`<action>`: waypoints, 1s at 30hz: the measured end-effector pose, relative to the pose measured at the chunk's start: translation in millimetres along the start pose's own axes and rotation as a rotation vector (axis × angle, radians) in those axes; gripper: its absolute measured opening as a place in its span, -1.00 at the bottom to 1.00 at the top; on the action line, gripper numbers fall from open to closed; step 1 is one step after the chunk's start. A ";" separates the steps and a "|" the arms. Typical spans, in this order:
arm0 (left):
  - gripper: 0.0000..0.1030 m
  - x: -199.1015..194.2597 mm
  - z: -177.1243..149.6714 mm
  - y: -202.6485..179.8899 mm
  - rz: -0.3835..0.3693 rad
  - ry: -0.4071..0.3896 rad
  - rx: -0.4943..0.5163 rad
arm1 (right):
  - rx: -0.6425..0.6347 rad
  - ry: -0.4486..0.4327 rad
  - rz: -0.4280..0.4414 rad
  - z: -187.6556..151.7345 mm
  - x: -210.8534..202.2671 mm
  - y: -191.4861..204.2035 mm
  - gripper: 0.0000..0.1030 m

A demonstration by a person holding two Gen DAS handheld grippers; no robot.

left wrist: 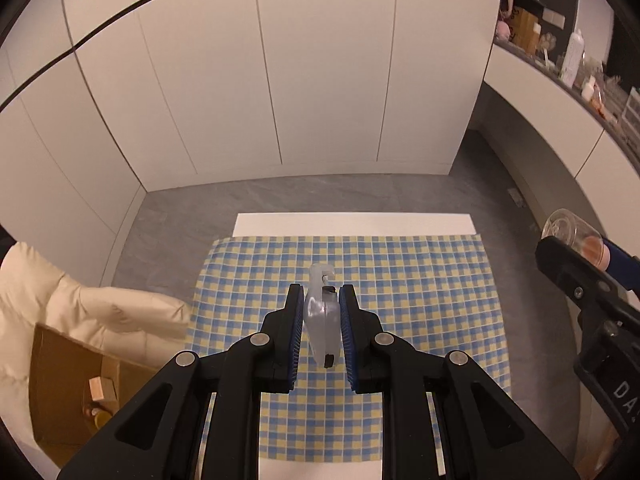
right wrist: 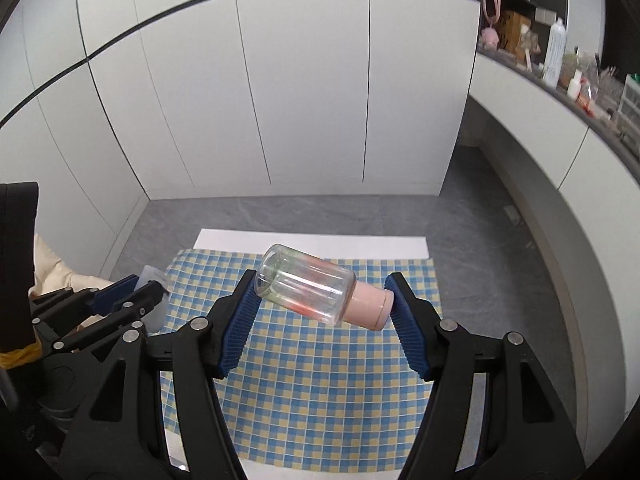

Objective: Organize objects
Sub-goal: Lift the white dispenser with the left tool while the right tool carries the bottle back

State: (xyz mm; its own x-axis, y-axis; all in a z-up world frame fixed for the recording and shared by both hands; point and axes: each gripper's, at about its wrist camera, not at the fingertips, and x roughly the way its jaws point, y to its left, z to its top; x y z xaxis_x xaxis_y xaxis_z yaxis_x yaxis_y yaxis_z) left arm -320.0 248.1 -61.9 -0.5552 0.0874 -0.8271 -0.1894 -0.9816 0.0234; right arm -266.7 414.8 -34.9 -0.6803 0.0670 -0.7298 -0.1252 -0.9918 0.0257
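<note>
Both grippers held up over the checked cloth, each with something clamped in it.

The left gripper (left wrist: pixel 320 312) is clenched on a small translucent plastic case (left wrist: pixel 321 322), held edge-on with its hook end pointing away. The right gripper (right wrist: pixel 322 300) grasps a clear jar (right wrist: pixel 306 283) lying sideways between the blue pads, its pink lid (right wrist: pixel 370 307) against the right pad. Below lies the blue-and-yellow tablecloth (right wrist: pixel 320 380) (a cardboard box (left wrist: pixel 60 384) sits off to the left, by a cream jacket (left wrist: pixel 100 312)).
</note>
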 end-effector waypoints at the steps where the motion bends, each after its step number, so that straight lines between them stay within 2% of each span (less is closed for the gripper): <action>1: -0.66 -7.6 1.7 1.6 0.001 -0.003 -0.007 | -0.005 -0.004 0.003 1.3 -4.9 2.0 0.29; 7: -0.66 -50.6 13.6 9.8 0.029 -0.058 -0.031 | -0.010 0.002 0.009 11.6 -19.7 4.7 0.29; 16: -0.66 -67.2 7.1 14.1 0.112 -0.053 -0.039 | -0.041 -0.009 0.013 6.9 -43.9 3.5 0.29; 21: -0.65 -81.7 -7.0 5.4 0.151 -0.093 -0.029 | -0.049 -0.025 0.012 -0.2 -57.3 1.3 0.29; 30: -0.65 -100.6 -36.7 -6.1 0.102 -0.070 -0.021 | -0.038 -0.022 0.020 -22.6 -82.4 -3.0 0.29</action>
State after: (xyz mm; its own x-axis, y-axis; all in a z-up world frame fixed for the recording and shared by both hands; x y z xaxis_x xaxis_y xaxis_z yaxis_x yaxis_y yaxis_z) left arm -233.2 239.1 0.5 -0.6258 -0.0021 -0.7799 -0.1125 -0.9893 0.0929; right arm -193.9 409.8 9.7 -0.6984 0.0490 -0.7141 -0.0842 -0.9964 0.0140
